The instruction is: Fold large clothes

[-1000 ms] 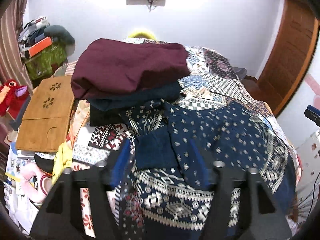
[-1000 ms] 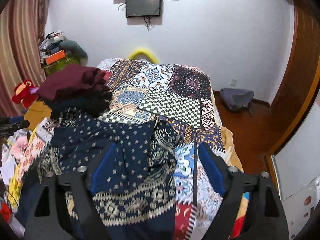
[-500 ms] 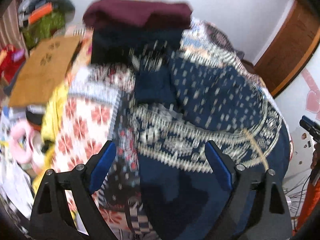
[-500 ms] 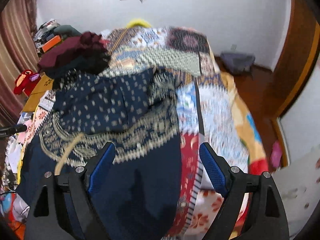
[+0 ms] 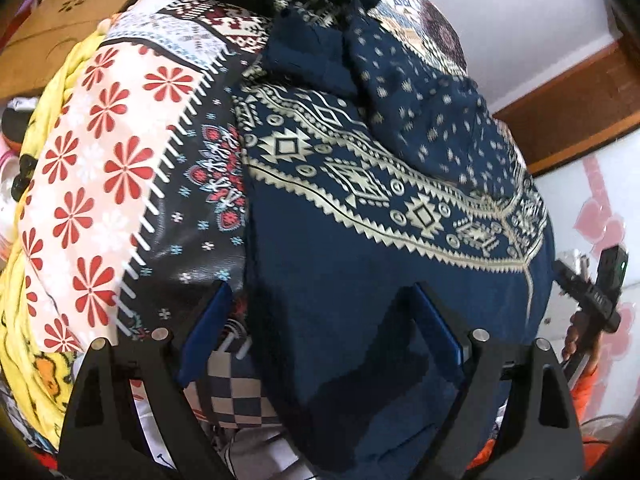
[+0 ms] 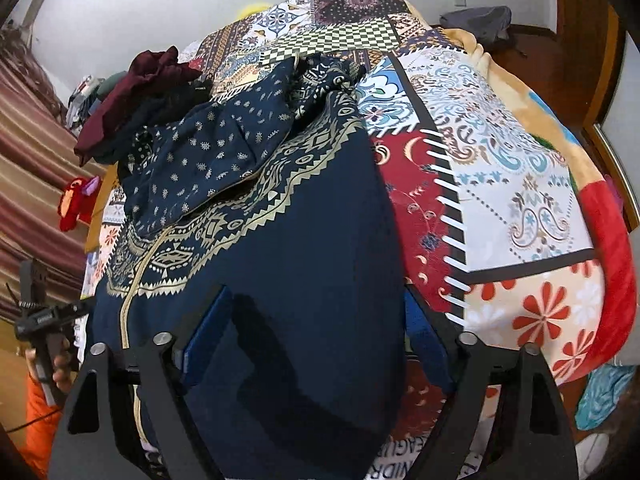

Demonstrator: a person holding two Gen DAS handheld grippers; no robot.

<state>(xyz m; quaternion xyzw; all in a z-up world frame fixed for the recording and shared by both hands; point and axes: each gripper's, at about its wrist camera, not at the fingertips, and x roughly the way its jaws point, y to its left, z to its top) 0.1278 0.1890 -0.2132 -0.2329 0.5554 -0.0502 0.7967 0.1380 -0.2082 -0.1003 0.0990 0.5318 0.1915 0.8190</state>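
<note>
The bed point(image 6: 500, 152) carries the navy garment point(image 6: 304, 240), its plain hem draped over the near edge (patterned end bunched farther back). Both your left gripper point(image 5: 320, 324) and right gripper point(image 6: 316, 328) have fingers spread, gripping nothing; pinch matching hem corners evenly.

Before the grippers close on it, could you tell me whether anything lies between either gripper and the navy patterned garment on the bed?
Nothing visible does. The left gripper and the right gripper are both open right over the plain near end of the navy garment, which lies uncovered on the patchwork bedspread. The maroon pile sits beyond it.
</note>
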